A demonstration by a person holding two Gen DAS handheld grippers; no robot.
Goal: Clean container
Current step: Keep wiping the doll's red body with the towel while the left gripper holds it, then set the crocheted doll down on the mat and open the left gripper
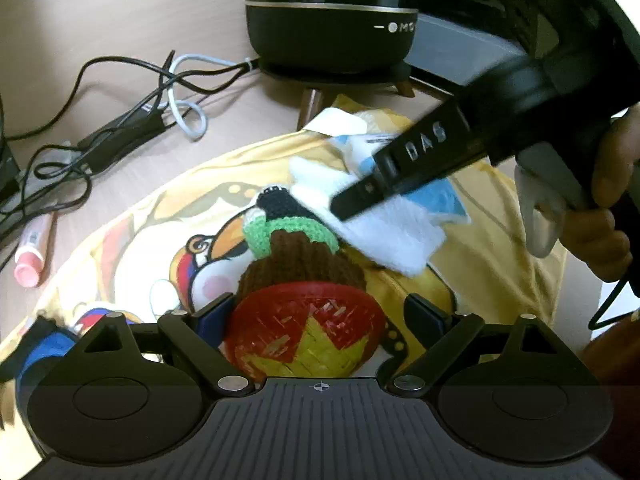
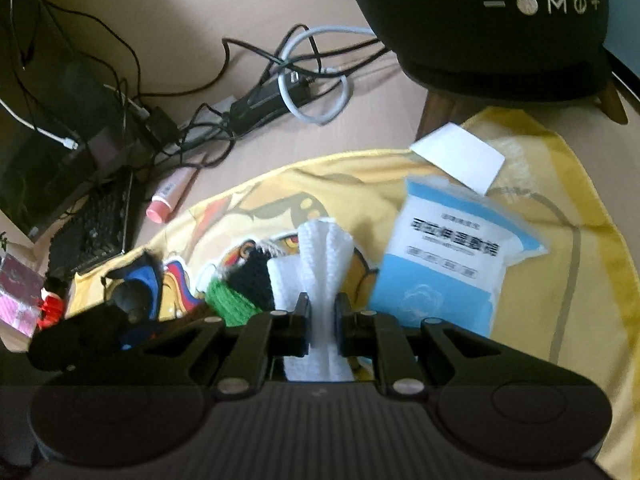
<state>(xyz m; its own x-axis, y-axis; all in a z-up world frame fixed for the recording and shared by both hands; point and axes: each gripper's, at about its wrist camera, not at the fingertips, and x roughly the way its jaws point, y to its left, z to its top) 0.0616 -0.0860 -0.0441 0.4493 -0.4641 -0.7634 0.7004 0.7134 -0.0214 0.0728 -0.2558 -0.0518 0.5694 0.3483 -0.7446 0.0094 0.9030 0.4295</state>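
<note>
A: Where was the container?

B: In the left wrist view the red and yellow woven bowl (image 1: 306, 334) sat at bottom centre, between the fingers of the left gripper (image 1: 320, 312). The jaws stood wide apart on either side of the rim; whether the pads touched it could not be told. A brown, green and black crocheted piece (image 1: 296, 248) lay just above the bowl in the frame.

A: And the right gripper?

B: It came in from the upper right of that view, angled down toward the centre. The hand (image 1: 608, 200) wrapped the grip at the right edge, with fingers curled around the pale trigger. In its own view the right gripper (image 2: 323, 312) was clamped on a white cloth (image 2: 326, 256), which stood up bunched between the closed fingers and trailed back under them.

A: Was the cloth on the bowl?

B: No. In the left view the cloth (image 1: 384, 236) hung right of centre, above and to the right of the bowl, over the crocheted piece and the yellow printed mat (image 1: 488, 248).

A: What else was around?

B: A blue and white packet (image 2: 452, 264) lay on the mat at centre right of the right view, a white card (image 2: 458, 156) above it. A black speaker (image 2: 480, 12) on wooden legs filled the upper right, tangled cables (image 2: 260, 80) ran across the upper left, and a pink tube (image 2: 168, 196) lay at the mat's left edge.
</note>
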